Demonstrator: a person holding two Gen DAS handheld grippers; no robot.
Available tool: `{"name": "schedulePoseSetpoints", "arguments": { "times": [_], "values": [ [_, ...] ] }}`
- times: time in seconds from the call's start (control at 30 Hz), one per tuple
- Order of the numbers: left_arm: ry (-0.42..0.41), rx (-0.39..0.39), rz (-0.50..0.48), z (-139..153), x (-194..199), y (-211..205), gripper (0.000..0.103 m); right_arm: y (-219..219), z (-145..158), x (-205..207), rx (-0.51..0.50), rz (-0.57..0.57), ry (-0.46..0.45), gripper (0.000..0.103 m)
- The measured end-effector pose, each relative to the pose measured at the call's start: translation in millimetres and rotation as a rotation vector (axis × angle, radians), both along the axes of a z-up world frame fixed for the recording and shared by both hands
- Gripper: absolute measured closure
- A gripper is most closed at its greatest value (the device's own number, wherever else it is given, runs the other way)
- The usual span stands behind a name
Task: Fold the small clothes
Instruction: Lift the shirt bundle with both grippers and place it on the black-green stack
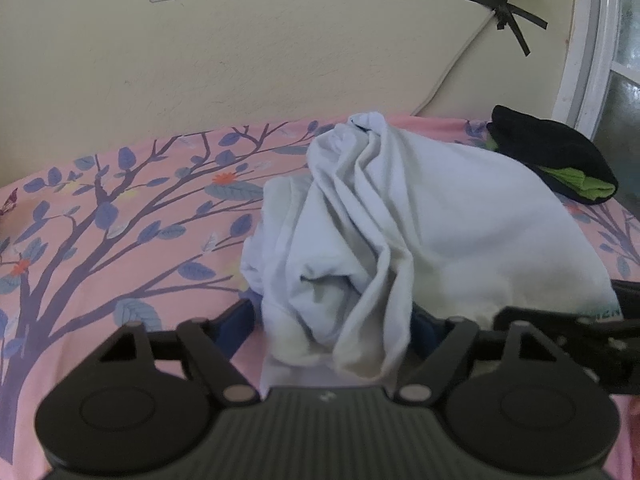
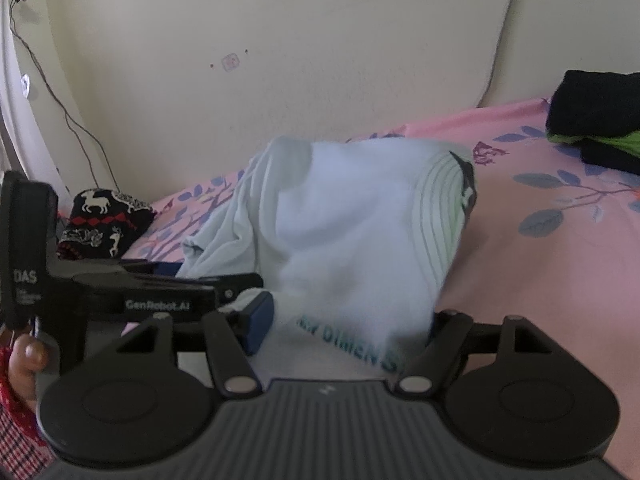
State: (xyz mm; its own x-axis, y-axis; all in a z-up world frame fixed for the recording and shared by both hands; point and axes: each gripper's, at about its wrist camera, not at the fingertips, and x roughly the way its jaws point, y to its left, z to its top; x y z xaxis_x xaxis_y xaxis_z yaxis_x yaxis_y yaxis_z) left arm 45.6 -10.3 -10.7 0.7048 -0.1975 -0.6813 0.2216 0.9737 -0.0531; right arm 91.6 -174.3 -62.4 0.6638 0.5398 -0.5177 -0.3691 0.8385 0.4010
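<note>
A pale blue-white small garment point(image 1: 400, 216) lies bunched on the pink floral bedsheet point(image 1: 120, 220). My left gripper point(image 1: 336, 320) is shut on its near hem, cloth draped over and hiding the blue fingertips. In the right wrist view the same garment point(image 2: 340, 220) is lifted, with teal lettering near its hem. My right gripper point(image 2: 344, 328) is shut on that hem; one blue pad point(image 2: 258, 322) shows at the left. The left gripper's body point(image 2: 132, 292) sits close at the left, held by a hand.
A folded black and green garment point(image 1: 560, 156) lies at the bed's far right, also in the right wrist view point(image 2: 600, 116). A black patterned cloth point(image 2: 104, 220) lies at the far left. A cream wall point(image 1: 280, 40) backs the bed; a window frame point(image 1: 588, 40) stands on the right.
</note>
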Motion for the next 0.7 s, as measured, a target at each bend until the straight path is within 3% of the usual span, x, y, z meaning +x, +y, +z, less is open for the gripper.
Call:
{"name": "schedulePoseSetpoints", "arguments": {
  "times": [0.1,0.27,0.3,0.33,0.4,0.47,0.6,0.7],
  "values": [
    [0.010,-0.043,-0.008,1,4,8,0.036,8,1,4,-0.026,0.004,-0.008,0.033],
    [0.012,-0.079,0.001,1,9,15,0.034,8,1,13,-0.026,0.035,0.001,0.036],
    [0.005,-0.067,-0.001,0,8,12,0.036,7,1,15,-0.033,0.040,0.002,0.040],
    [-0.004,-0.049,-0.008,-1,7,8,0.040,8,2,16,-0.049,0.043,0.001,0.053],
    [-0.011,-0.061,-0.030,0,4,2,0.062,9,6,18,-0.070,0.053,0.001,0.072],
    [-0.007,-0.088,-0.020,3,3,-2,0.070,7,16,16,-0.083,0.069,-0.018,0.087],
    [-0.020,-0.130,-0.035,22,9,-20,0.078,-4,44,11,-0.128,0.087,-0.135,0.092],
    [-0.071,-0.139,-0.075,57,28,-54,0.078,-30,75,21,-0.164,0.037,-0.238,0.092]
  ]
}}
